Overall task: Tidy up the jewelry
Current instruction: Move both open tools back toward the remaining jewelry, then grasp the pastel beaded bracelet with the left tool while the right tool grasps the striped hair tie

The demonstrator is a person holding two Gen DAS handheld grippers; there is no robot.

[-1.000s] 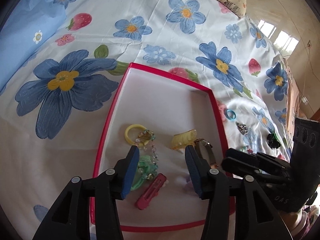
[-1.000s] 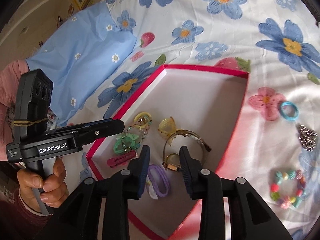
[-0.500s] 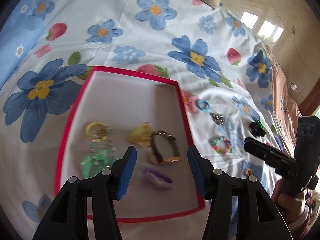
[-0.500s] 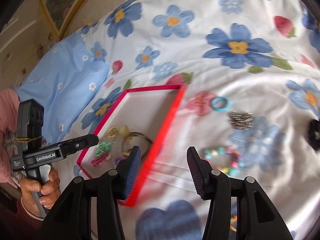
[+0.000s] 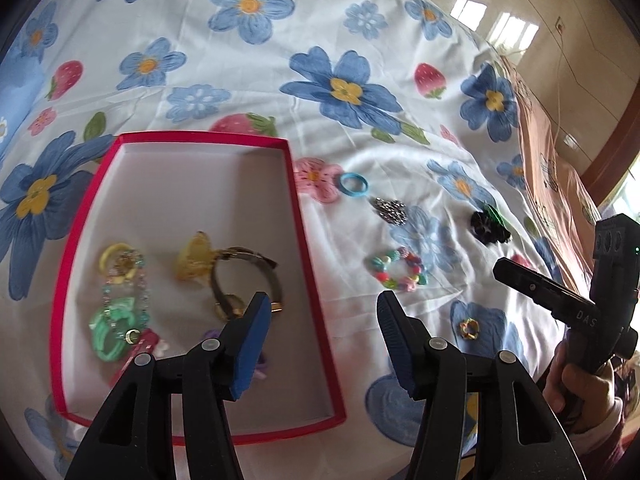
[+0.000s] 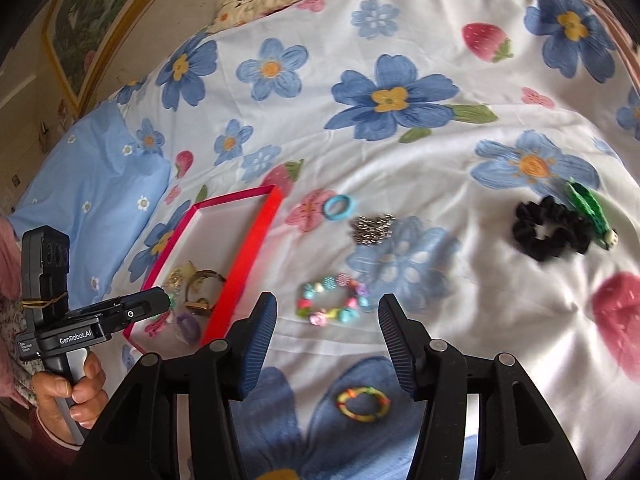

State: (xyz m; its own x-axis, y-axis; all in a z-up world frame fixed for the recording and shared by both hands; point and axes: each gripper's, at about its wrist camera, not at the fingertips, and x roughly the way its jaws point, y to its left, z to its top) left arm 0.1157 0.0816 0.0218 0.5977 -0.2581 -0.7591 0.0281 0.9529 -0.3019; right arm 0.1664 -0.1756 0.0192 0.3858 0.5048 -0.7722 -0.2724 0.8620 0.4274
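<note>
The left gripper (image 5: 320,320) straddles the red tray's (image 5: 316,312) right rim; its fingers have just been spreading and hold nothing. The right gripper (image 6: 326,328), fingers likewise parting and empty, hangs over open bedsheet (image 6: 460,312) near the beaded bracelet (image 6: 332,306).

Both tools swung off red box (image 5: 312,280), jaws opened wider

Bedding spread beneath the tongs

A floral sheet (image 6: 400,160) is laid out; a blue pillow (image 6: 100,184) is seen far left of the tongs.
</note>
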